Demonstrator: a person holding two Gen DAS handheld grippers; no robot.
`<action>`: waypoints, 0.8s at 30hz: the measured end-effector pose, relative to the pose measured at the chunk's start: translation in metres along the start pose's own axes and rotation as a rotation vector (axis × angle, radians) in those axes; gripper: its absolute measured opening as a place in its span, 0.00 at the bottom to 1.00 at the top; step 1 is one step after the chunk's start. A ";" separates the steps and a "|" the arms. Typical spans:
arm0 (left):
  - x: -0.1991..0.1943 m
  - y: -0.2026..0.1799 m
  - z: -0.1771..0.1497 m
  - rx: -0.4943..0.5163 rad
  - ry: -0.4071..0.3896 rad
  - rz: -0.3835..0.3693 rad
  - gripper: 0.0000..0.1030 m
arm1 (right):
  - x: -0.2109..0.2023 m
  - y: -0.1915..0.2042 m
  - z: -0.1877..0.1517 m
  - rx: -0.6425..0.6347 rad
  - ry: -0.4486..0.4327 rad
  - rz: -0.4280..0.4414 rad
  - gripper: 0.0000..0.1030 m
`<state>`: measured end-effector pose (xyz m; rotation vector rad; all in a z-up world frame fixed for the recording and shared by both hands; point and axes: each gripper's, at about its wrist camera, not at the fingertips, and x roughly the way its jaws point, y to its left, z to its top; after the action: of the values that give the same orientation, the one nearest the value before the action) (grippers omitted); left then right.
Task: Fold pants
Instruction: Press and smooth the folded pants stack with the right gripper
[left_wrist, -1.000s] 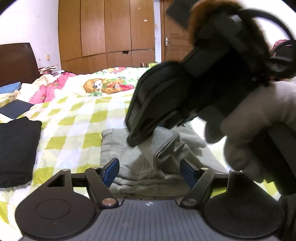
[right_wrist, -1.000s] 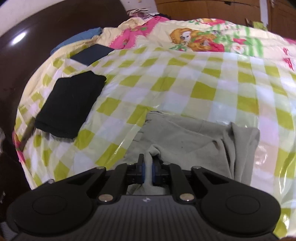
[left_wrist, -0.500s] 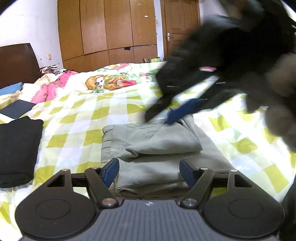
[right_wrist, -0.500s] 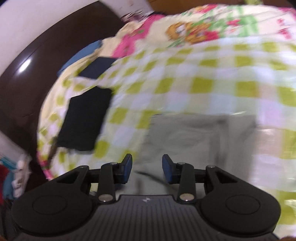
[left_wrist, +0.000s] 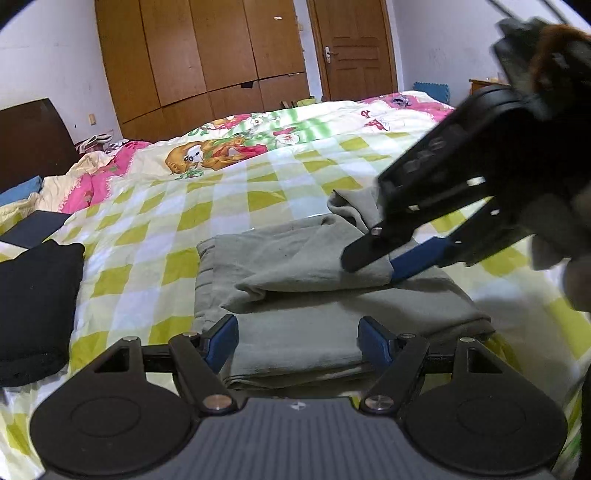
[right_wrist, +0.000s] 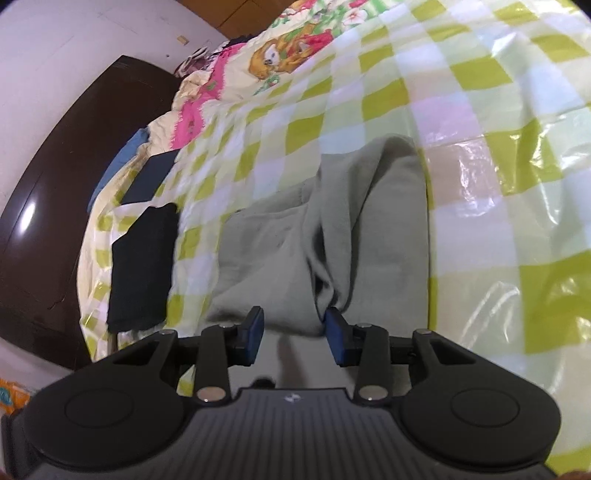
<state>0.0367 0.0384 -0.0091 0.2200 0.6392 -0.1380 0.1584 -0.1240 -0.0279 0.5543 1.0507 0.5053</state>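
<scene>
Left wrist view: the grey pants (left_wrist: 295, 295) lie folded in a thick stack at centre on the checkered bedspread (left_wrist: 207, 206), one loose flap doubled over the top, a rumpled end poking up at 1 o'clock. The left gripper (left_wrist: 297, 341) hangs over the near edge, blue pads spread wide, holding nothing. At 3 o'clock the right gripper (left_wrist: 373, 264) comes in, tips on the top flap. A black folded garment (left_wrist: 35, 310) sits at 9 o'clock. Right wrist view: the pants (right_wrist: 332, 236) run from centre toward 12, creased down the middle; the right gripper (right_wrist: 293, 334) has its pads parted, fabric between them, unpinched.
</scene>
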 end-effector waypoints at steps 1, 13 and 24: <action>0.001 0.000 0.000 0.003 0.002 0.000 0.82 | 0.002 -0.003 0.002 0.025 -0.001 0.003 0.38; 0.006 0.011 0.000 -0.054 0.009 -0.028 0.82 | 0.006 0.016 0.038 0.055 -0.062 0.054 0.09; 0.016 0.025 0.001 -0.112 0.039 0.034 0.82 | 0.063 0.077 0.091 -0.057 -0.085 0.047 0.30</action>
<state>0.0542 0.0617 -0.0140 0.1262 0.6794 -0.0648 0.2568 -0.0432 0.0151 0.5465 0.9415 0.5463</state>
